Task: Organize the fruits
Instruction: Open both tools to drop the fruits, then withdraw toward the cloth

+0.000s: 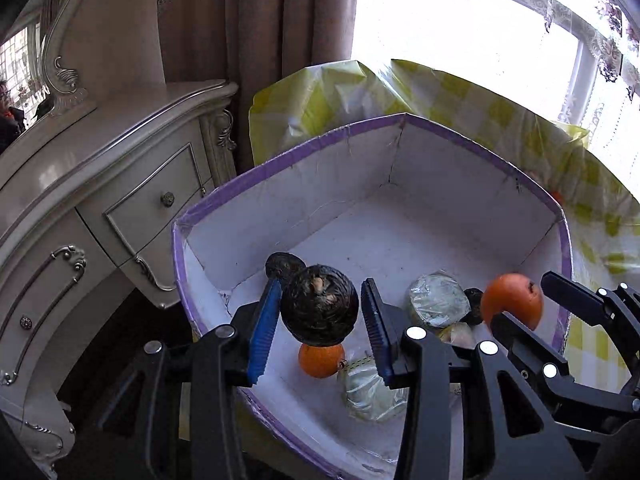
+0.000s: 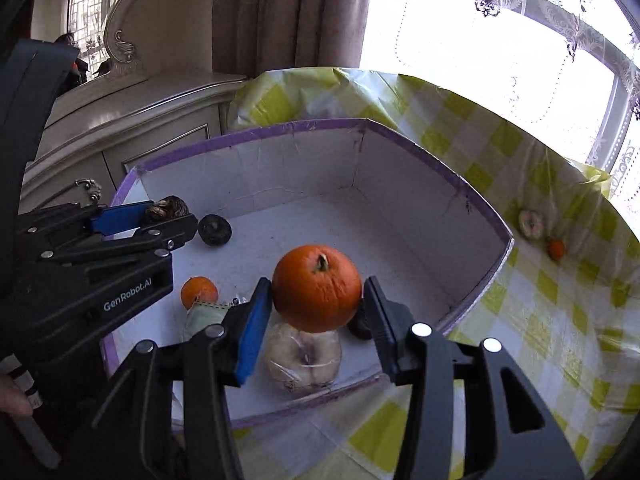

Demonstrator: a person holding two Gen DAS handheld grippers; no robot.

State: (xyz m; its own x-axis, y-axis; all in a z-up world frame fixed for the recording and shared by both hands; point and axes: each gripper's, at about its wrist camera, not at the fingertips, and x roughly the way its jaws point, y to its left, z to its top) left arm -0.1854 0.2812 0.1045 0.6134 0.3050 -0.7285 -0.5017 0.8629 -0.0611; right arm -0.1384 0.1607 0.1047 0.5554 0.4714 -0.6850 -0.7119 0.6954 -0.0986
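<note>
Both grippers hang over the white box (image 2: 400,184) w/ the purple rim. Left gripper (image 1: 320,316): jaws partly open, a dark round fruit (image 1: 319,305) sits between the blue pads – gaps show on both sides, so it's let go. Right gripper (image 2: 318,308): jaws partly open too, big orange (image 2: 317,287) between them, pads not pressing – let go. On the box floor: a small orange (image 2: 199,291), another dark fruit (image 2: 215,229), a wrapped pale fruit (image 2: 303,356).
</note>
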